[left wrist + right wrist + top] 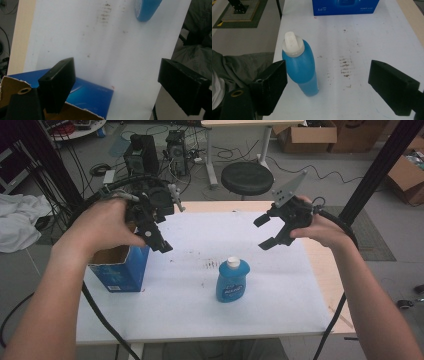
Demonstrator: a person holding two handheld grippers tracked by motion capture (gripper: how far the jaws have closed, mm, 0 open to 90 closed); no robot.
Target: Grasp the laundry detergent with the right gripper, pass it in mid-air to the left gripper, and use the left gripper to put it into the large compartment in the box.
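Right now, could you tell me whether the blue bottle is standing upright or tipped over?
Upright: the blue bottle stands on its base on the white tabletop, white cap on top, touching nothing else.

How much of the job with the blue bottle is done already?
Nothing looks done yet: the blue plastic bottle with the white cap stands upright on the white table sheet, untouched. In hand: the right gripper, jaws open, hangs above and beyond it. The left gripper, also open, hovers over the open blue cardboard box. Grasping the bottle is left, perhaps boxing it.
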